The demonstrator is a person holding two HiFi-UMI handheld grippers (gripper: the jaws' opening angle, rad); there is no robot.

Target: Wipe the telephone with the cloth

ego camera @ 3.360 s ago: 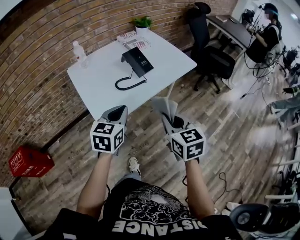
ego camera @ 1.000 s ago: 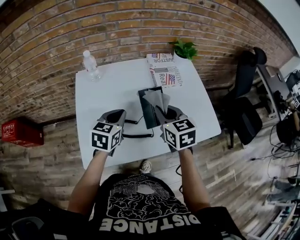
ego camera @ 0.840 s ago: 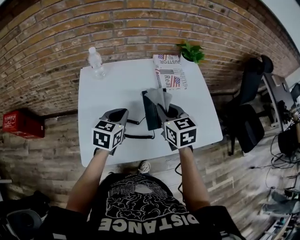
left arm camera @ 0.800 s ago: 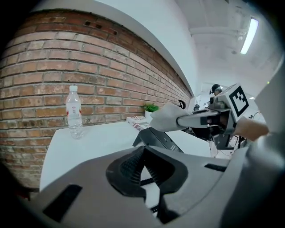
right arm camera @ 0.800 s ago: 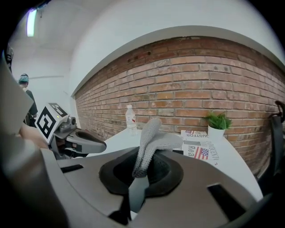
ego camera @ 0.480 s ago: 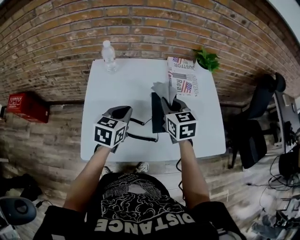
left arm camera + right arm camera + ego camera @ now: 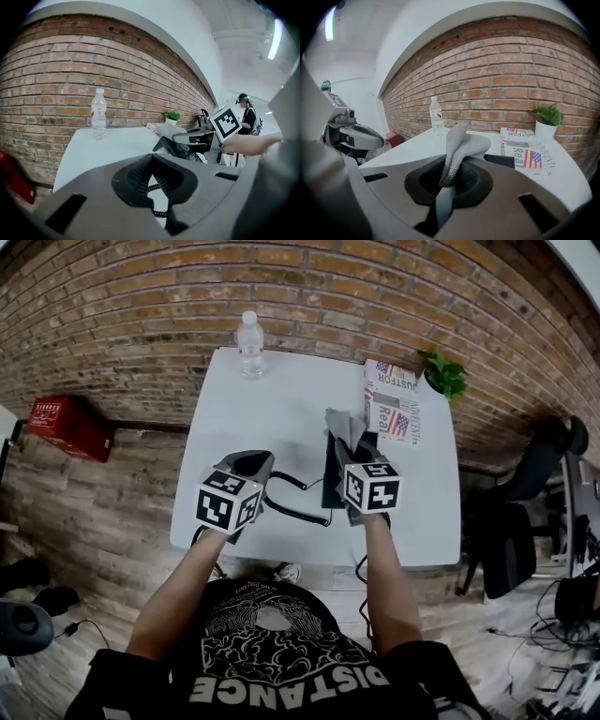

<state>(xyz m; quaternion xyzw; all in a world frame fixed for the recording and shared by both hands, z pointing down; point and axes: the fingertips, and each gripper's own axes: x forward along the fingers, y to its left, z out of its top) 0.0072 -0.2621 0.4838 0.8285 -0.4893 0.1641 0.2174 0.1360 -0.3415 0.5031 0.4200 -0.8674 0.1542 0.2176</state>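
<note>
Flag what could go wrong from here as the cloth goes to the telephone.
1. The right gripper pinches only a narrow fold of the cloth, and most of it stands loose, so dragging might pull it out.
2. The telephone lies free on the smooth table. The left gripper is not on it, so it may slide.
3. The coiled cord beside it could snag.

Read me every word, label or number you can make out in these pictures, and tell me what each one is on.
"JUSTOR": headline at the top of the newspaper.
"Real": larger print on the same newspaper, beside a flag picture.
"DISTANCE": across the person's black T-shirt.
White print on the red crate: too small to read.
Label on the water bottle: too blurred to read.
</note>
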